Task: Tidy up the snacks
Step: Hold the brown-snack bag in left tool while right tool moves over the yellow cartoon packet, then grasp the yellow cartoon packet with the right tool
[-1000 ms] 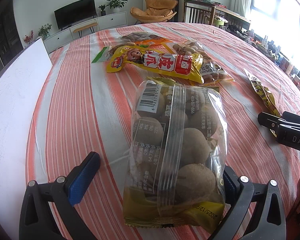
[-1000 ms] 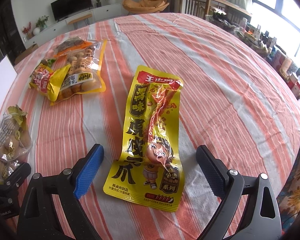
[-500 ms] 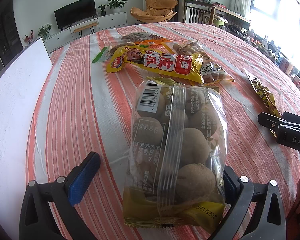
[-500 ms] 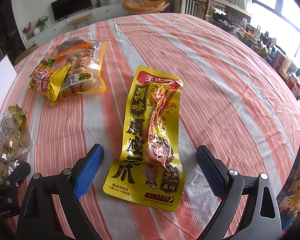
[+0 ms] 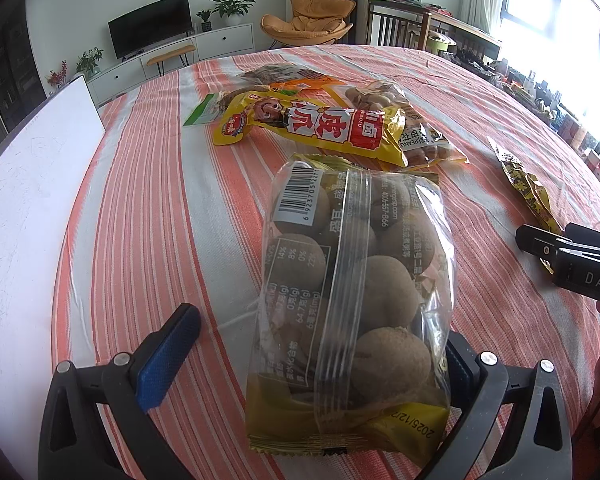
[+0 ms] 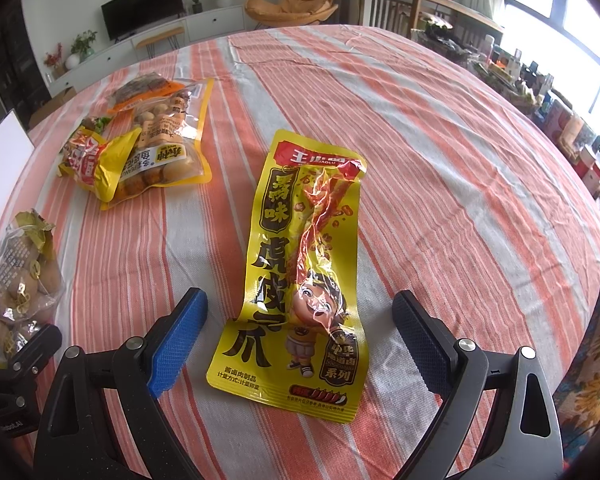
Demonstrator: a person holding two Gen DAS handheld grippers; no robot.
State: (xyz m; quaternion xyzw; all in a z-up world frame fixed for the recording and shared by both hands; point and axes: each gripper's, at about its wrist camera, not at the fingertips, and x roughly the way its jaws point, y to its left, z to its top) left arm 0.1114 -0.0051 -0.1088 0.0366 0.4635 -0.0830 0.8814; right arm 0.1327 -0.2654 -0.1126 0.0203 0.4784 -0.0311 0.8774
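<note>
- Step in hand, as I judge it: both claws are lined up for a pick, each with one snack between its fingers, and neither has closed yet.
- The left claw [image 5: 316, 356] is released and spread wide. The clear nut bag [image 5: 352, 292] lies on the striped counter [image 5: 140, 200] between its fingers. The left blue pad [image 5: 168, 356] stands apart from the bag; the right finger is mostly hidden behind the bag, so I cannot tell whether it touches.
- The right claw [image 6: 300, 344] is also released and wide open. The yellow pouch [image 6: 304, 276] lies flat on the counter, its near end between the two pads, with a gap on each side. It holds nothing.
- A pile of other snacks sits further off: a yellow pack [image 5: 312, 130] lying across a peanut bag [image 5: 404, 120], with an orange packet [image 5: 292, 78] behind them.
- A white board [image 5: 28, 208] stands at the counter's left edge, just beside the nut bag's side. No bin or tray for the snacks shows in either view.
- Next move, in my view: each claw should go lower and close across the narrow width of its snack.
- The nut bag is lumpy and slick, so a grip over its sealed bottom edge looks safer than one over the round nuts.
- The pouch is thin and flat, so the fingers would have to press down to the cloth to catch it.
</note>
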